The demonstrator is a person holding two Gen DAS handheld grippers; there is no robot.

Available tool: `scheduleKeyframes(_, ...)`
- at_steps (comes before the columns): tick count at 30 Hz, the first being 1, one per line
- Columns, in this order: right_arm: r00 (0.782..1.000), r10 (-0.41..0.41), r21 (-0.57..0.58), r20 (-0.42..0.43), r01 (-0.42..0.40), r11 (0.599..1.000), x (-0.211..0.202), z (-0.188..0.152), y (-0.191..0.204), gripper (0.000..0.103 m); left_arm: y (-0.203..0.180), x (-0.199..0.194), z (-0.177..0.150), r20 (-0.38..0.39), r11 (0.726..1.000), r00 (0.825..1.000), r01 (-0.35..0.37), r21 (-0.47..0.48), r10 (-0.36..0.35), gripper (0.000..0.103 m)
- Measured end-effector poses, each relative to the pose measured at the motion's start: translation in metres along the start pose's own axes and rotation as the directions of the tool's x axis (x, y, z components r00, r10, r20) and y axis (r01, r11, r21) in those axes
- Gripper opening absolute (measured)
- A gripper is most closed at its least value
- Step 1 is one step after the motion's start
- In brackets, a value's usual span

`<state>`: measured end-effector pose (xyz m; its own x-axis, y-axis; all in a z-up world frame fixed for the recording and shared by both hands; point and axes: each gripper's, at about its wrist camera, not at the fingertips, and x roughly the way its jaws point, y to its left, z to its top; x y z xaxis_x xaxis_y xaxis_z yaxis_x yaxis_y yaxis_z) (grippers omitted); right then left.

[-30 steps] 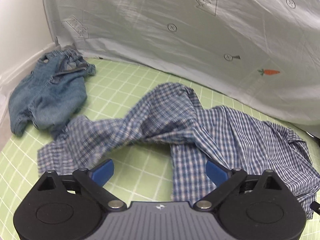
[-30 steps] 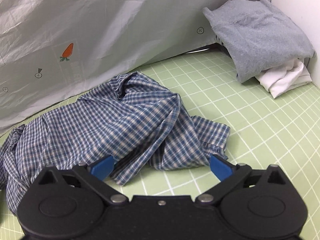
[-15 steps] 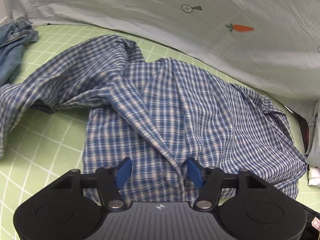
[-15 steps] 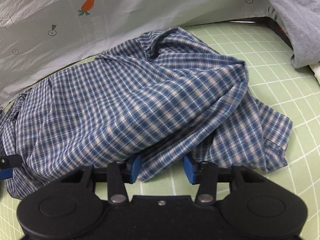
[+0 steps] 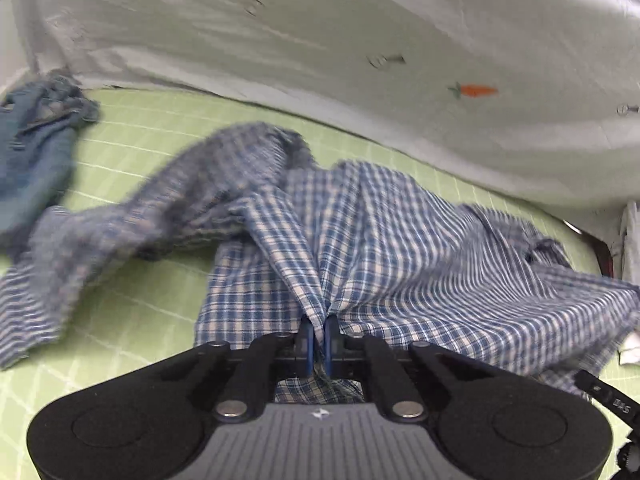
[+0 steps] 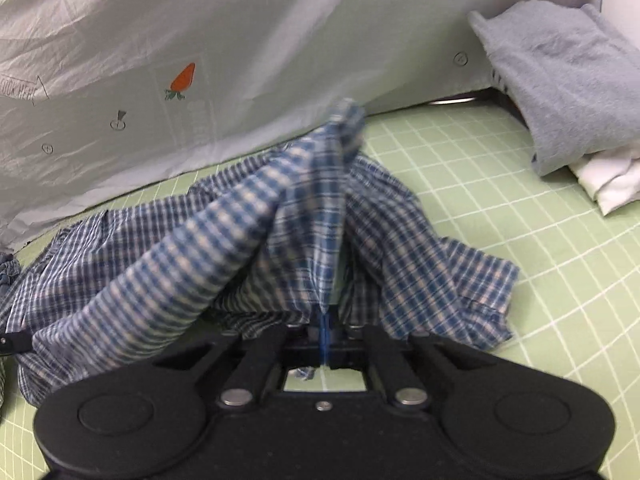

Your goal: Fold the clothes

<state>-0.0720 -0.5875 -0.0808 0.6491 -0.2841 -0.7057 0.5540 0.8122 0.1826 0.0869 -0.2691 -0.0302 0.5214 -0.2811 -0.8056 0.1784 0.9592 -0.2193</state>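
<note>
Early stage: shirt (image 5: 400, 248) unfolded, crumpled mid-mat (image 6: 520, 208), no fold made yet. L gripper (image 5: 318, 340) and R gripper (image 6: 325, 336) each pinch a ridge of its thin, soft blue-white check cloth. Denim (image 5: 36, 152) at left edge; folded grey knit (image 6: 560, 80) at right corner.

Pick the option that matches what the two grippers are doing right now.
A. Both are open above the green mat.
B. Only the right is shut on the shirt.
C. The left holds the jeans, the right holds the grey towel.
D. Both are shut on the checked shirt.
D: the left gripper and the right gripper each have their blue fingers pinched together with a fold of the checked shirt between them.
</note>
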Motion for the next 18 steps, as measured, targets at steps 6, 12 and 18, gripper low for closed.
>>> scheduleKeyframes(6,0.994,-0.063,0.054,0.087,0.058,0.997,-0.048,-0.007,-0.023,0.000,0.054,-0.052,-0.007,0.053,0.995,0.998,-0.028,-0.094,0.033,0.005)
scheduleKeyframes(12,0.985,-0.065,0.054,0.161,0.057,0.997,-0.073,0.008,-0.025,0.000,0.075,-0.072,0.014,0.112,0.990,0.994,0.026,-0.142,-0.010,0.005)
scheduleKeyframes(18,0.971,-0.015,0.042,0.238,0.005,0.999,-0.071,0.052,-0.010,0.000,0.056,-0.050,0.069,0.209,0.997,0.978,0.011,-0.071,0.004,0.004)
